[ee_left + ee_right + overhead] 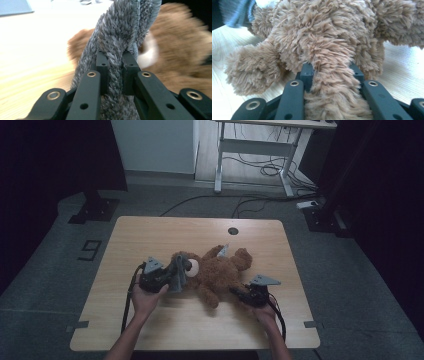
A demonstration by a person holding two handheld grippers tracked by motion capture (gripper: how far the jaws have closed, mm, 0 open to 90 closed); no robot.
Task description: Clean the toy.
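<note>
Worktop: pale wood worktop (150,330), rectangular, with a round cable hole (233,231) at its far edge beyond the teddy bear.
Room: dim; grey floor with a "9" marked on it (89,250) off to the bear's left; a white desk frame (260,150) and loose cables (265,170) on the floor far behind the bear.
Teddy bear: brown plush teddy bear (220,272) lying near the middle of the worktop, head to the left, limbs spread.
Grey cloth: shaggy grey cloth (120,37) at the bear's head, bunched into a twisted fold that stands up in front of the bear's face.
Left tool: left tool (114,67) just left of the bear's head, jaws nearly together, pinching the grey cloth.
Right tool: right tool (332,75) at the bear's lower right, jaws narrowly apart, clamped on one brown furry limb of the bear.
</note>
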